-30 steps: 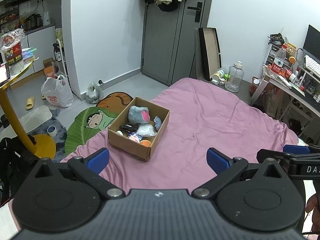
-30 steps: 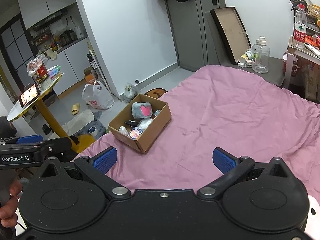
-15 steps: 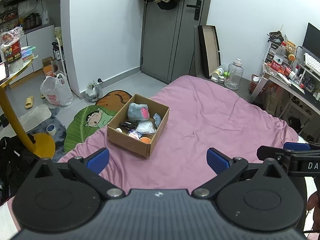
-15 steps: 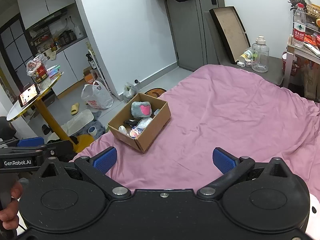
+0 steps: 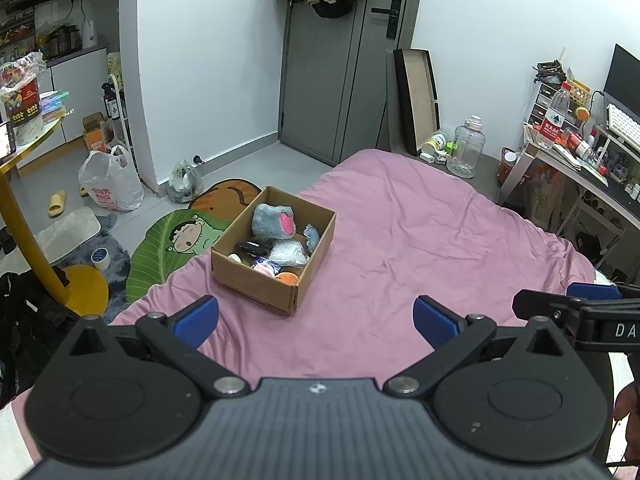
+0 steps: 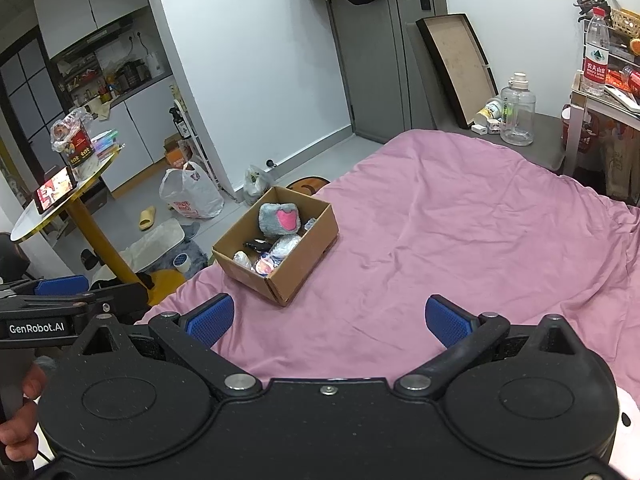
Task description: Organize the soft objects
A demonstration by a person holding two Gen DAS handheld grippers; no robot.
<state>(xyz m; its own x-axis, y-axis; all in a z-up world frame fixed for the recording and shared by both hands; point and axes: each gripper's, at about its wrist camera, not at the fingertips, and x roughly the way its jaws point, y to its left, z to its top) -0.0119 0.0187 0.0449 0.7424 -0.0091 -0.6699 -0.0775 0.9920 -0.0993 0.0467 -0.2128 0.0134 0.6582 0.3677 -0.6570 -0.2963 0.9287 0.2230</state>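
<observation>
Soft toys wait in a box (image 5: pixel 256 280) on the bed (image 5: pixel 420 248) as we hold both grippers released above it.

Our left gripper (image 5: pixel 316 318) and right gripper (image 6: pixel 329 318) grasp nothing. The grey plush (image 5: pixel 273 222) looks light and squashy; we would pinch its fluffy body, not the pink patch. The left view shows an orange piece (image 5: pixel 287 278) in the box's near corner, hidden from the right view, which alone shows a phone (image 6: pixel 56 190).

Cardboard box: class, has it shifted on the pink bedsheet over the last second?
No. The cardboard box keeps its place on the pink bedsheet, beside the same creases.
</observation>
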